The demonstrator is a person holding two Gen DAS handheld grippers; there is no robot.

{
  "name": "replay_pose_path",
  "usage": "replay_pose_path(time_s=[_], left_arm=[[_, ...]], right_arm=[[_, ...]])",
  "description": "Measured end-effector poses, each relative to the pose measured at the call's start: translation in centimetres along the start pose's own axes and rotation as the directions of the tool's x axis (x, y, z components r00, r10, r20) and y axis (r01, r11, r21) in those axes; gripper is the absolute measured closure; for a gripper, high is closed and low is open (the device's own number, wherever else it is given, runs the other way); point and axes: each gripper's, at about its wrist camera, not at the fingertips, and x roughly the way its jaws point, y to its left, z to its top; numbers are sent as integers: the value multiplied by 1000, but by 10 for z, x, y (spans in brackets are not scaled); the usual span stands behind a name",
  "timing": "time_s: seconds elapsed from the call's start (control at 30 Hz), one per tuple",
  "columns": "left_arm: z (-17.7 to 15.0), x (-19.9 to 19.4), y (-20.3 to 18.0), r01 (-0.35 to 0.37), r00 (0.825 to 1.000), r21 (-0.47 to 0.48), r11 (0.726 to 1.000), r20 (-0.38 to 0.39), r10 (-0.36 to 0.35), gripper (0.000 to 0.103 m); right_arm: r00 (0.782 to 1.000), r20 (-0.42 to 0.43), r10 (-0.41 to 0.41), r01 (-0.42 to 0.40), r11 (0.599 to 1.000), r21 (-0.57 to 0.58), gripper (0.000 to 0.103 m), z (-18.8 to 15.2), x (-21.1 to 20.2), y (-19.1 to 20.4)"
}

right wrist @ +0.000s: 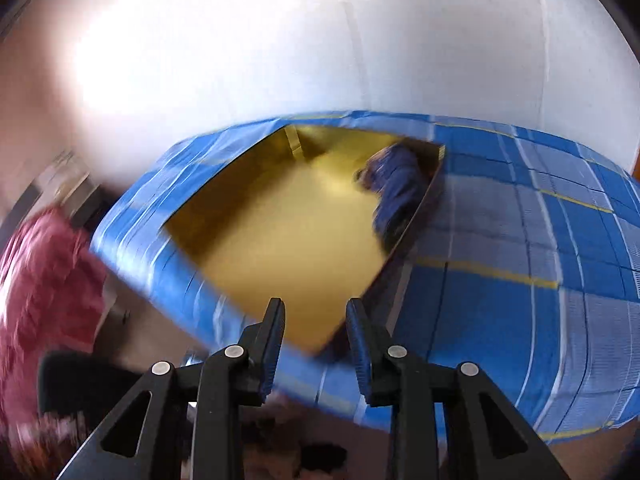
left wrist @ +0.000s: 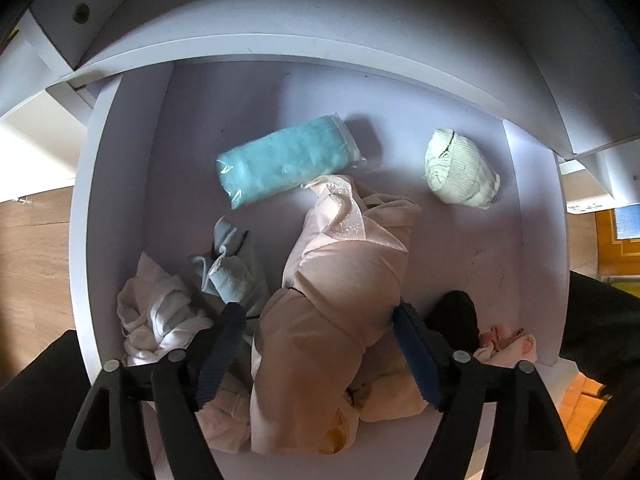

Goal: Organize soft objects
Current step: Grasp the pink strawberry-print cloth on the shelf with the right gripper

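So the left gripper point(left wrist: 316, 316) points down into a white drawer point(left wrist: 120, 152), jaws spread wide around a pale pink garment point(left wrist: 332, 280) that lies between them; the pads don't look pressed onto it. Going left to right from that pink piece: a crumpled white cloth point(left wrist: 156, 312) sits at the drawer's left wall, a grey-blue cloth point(left wrist: 232, 268) just beside the pink one, a bagged teal towel point(left wrist: 284, 160) behind it, and a rolled cream bundle point(left wrist: 460, 168) off toward the right wall.

The right gripper point(right wrist: 316, 320) has nothing in it, its jaws a little apart, over a yellow-lined box point(right wrist: 280, 224) on a blue plaid bedcover point(right wrist: 520, 240). A dark blue cloth point(right wrist: 396, 188) lies in the box's far right corner.
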Motion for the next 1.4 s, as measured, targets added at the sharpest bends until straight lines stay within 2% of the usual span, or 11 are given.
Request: replay_pose_path(time_s=[0.23,0.33,0.37,0.47,0.57,0.6,0.73,0.93,1.17,1.3,1.4], left_arm=[[3,20,-7,-15,999,38,999,-44,16,20],[2,30,-15,-28,997,78,997,-67,33,25],[2,32,-18,-41,997,94,995,-66,48,26],[1,36,-27,-72,995,139,988,-64,81,29],[3,39,-29,-67,995,131,989,-62,76,30],[4,39,-29,-64,996,127,990,-60,72,30],[4,37,-21,-54,997,120,991,-56,61,34],[4,37,-20,-34,998,101,994,-54,39,34],[4,36,-17,-11,999,95,995,-43,15,24],[5,39,-22,-19,999,109,994,-37,23,20],[5,42,-26,-34,999,138,990,-30,39,22]], right_arm=[[960,-279,36,-84,983,-162,66,-94,32,24],[879,-474,-48,-72,970,-231,66,-135,72,28],[815,-572,-92,-66,966,-248,66,-156,95,25],[774,-615,-152,-44,955,-292,66,-171,114,21],[678,-713,-181,-56,954,-295,66,-196,142,6],[617,-761,-200,-63,952,-301,65,-208,160,0],[563,-798,-217,-76,947,-312,65,-218,177,-6],[418,-893,-170,-126,962,-242,63,-250,217,-22],[485,-864,-133,-77,978,-193,57,-257,226,-41],[555,-795,-244,-35,948,-315,53,-265,222,-47],[552,-794,-253,-53,940,-337,53,-274,224,-45]])
